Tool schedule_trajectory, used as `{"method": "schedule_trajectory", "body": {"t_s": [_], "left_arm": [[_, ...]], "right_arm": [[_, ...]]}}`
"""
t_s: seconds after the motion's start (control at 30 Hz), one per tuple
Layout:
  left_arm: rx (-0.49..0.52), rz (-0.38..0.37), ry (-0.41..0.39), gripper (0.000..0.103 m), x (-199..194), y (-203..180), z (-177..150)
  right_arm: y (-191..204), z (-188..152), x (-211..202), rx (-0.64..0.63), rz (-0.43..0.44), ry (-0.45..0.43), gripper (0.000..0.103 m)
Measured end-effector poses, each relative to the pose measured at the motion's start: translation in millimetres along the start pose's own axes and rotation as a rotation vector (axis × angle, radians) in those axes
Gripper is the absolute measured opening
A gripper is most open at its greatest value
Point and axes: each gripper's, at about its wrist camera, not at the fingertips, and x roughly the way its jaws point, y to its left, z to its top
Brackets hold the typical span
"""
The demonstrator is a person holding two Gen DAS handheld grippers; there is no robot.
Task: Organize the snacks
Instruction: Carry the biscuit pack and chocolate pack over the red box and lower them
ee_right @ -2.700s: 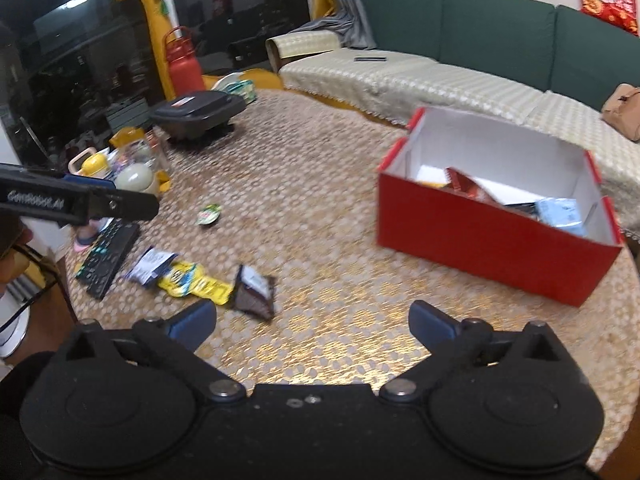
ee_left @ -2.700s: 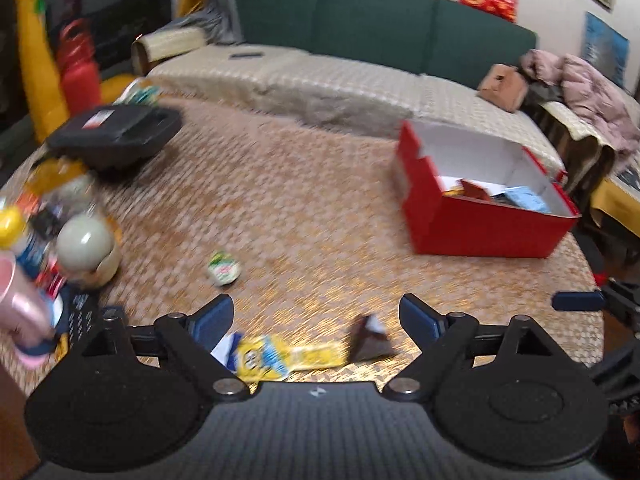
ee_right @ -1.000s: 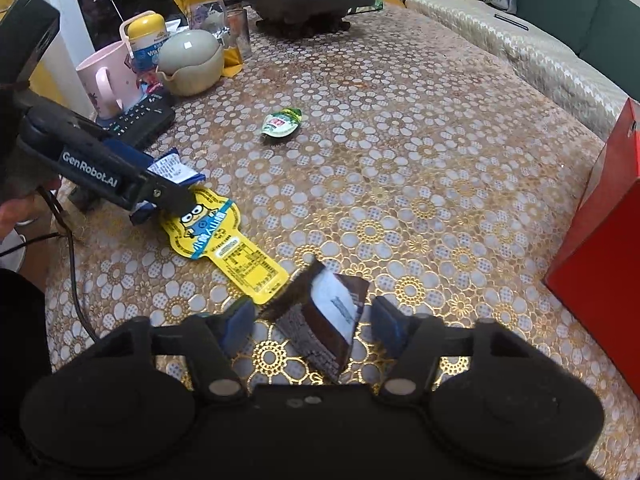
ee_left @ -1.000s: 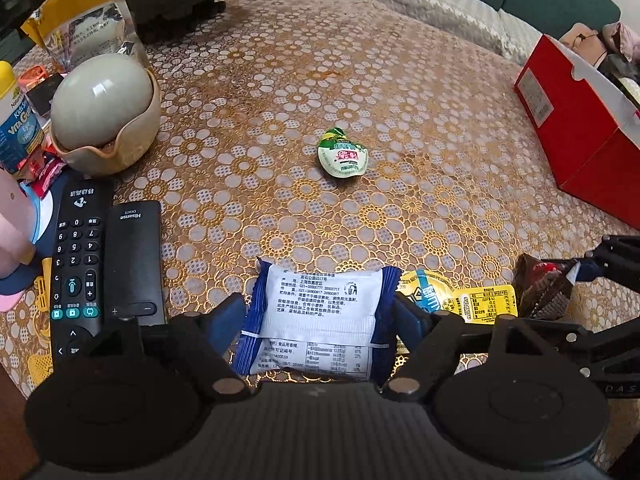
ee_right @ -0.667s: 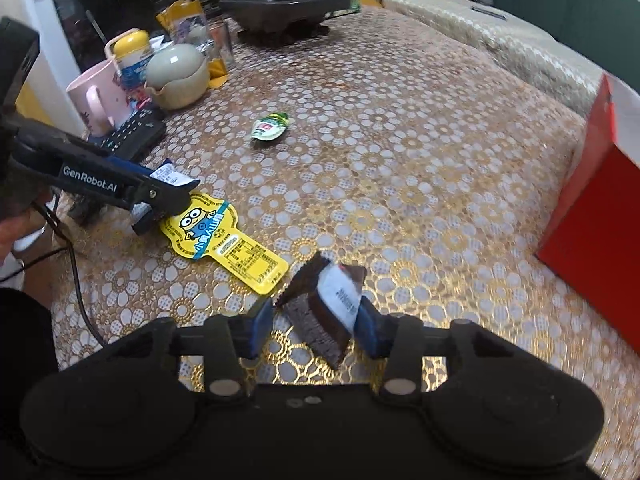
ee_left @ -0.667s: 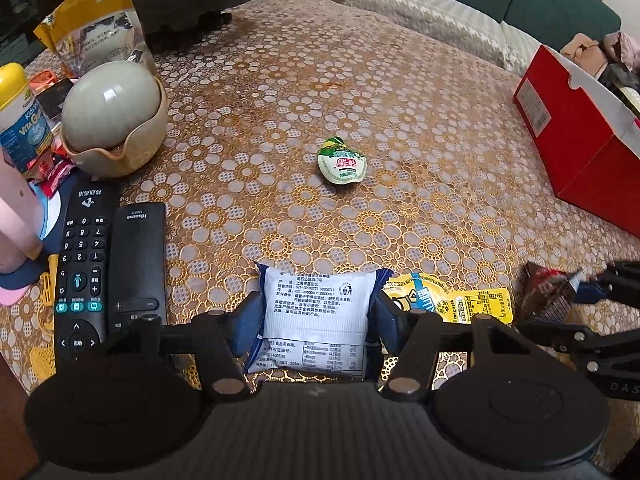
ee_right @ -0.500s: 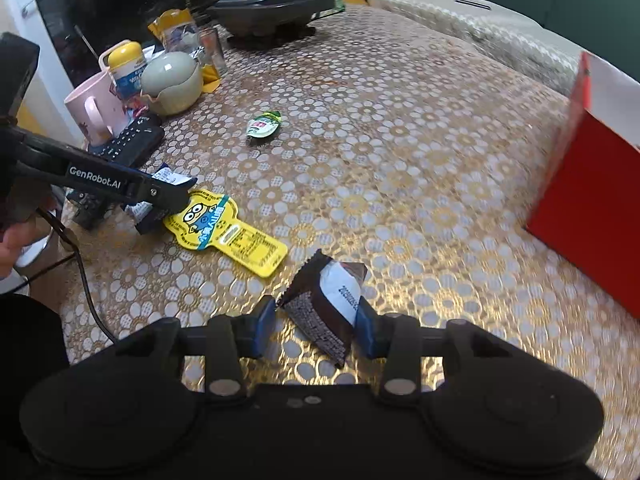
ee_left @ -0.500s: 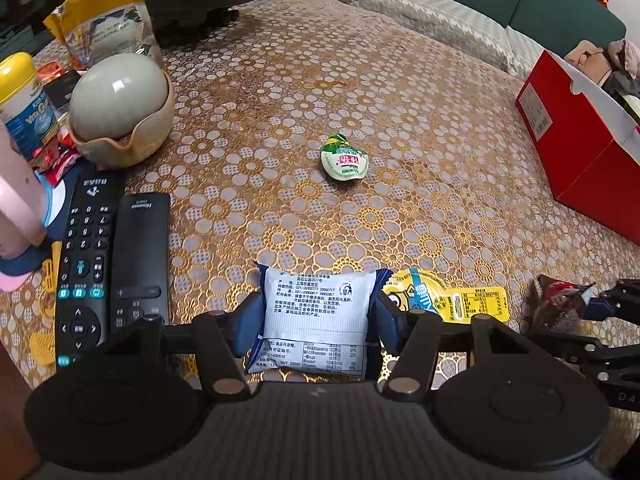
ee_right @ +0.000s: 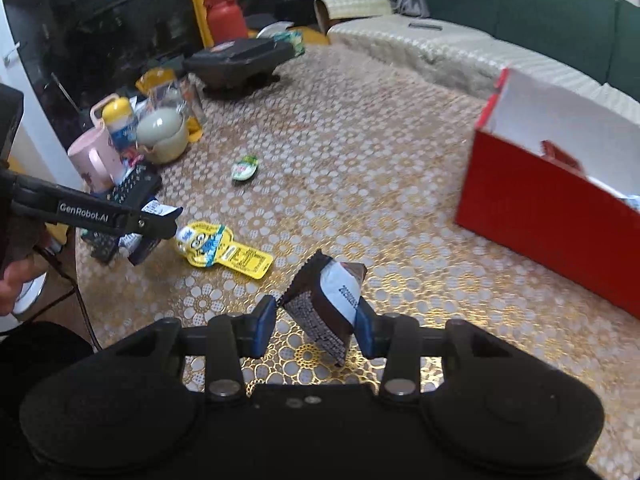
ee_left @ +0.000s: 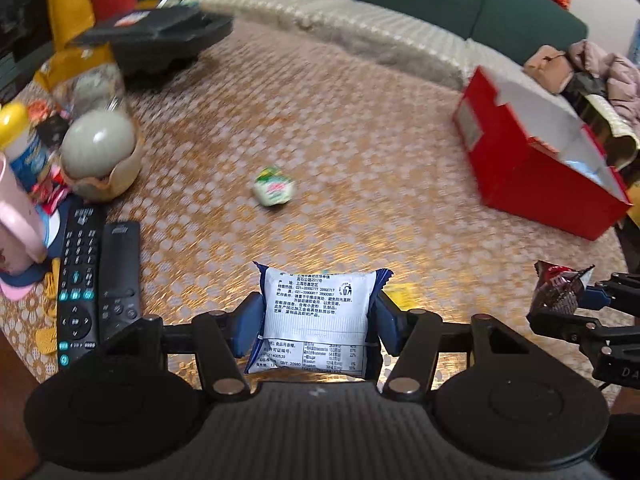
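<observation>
My left gripper (ee_left: 316, 320) is shut on a white and blue snack packet (ee_left: 316, 316) and holds it above the table. My right gripper (ee_right: 316, 324) is shut on a dark brown snack packet (ee_right: 326, 306), also lifted; that packet shows at the right of the left wrist view (ee_left: 558, 290). The left gripper appears in the right wrist view (ee_right: 156, 224). A yellow minion snack (ee_right: 224, 250) and a small green and white snack (ee_right: 245, 167) lie on the table. The open red box (ee_right: 560, 196) stands at the right, with snacks inside.
At the table's left edge stand a pink mug (ee_left: 16, 216), two remotes (ee_left: 96, 280), a grey egg-shaped holder (ee_left: 98, 152) and a yellow-lidded bottle (ee_right: 120, 126). A black appliance (ee_right: 240, 62) sits at the back. A sofa (ee_right: 520, 8) lies beyond the gold-patterned table (ee_right: 380, 148).
Both grippers closed on their packets and lifted them off the table. Both views have risen and tilted up, so the red box and the sofa show more.
</observation>
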Motion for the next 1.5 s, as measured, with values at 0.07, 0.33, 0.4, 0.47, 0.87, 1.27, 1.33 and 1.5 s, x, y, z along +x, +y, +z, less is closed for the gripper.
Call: {"method": "schedule_trajectory", "body": {"t_s": [0.07,0.33,0.4,0.47,0.87,1.27,1.33,1.5], "left_arm": [[0.024,-0.012,-0.018,0.058,-9,-13,4],[0.126,-0.052,-0.081,0.058,-35,-71,24],[0.153,-0.065,-0.098,0.058,-38,-88,30],[0.181,-0.076,-0.112,0.058,-40,-106,38],[0.316,-0.116,-0.162,0.058,-20,-197,88],[0.381,-0.12,-0.144,0.059,36,-249,135],[0.385,-0.119,-0.134,0.059,47,-256,142],[0.404,-0.109,-0.109,0.059,73,-269,152]], "right_arm": [[-4,0,-13,0.007,-0.014,-0.019,0.04],[-26,2,-59,0.021,-0.084,-0.087,0.04],[-34,5,-69,0.024,-0.104,-0.107,0.04],[-43,9,-79,0.028,-0.126,-0.124,0.04],[-110,37,-107,0.068,-0.265,-0.192,0.04],[-184,59,-83,0.136,-0.388,-0.172,0.04],[-194,62,-75,0.147,-0.398,-0.159,0.04],[-217,66,-59,0.17,-0.411,-0.128,0.04]]}}
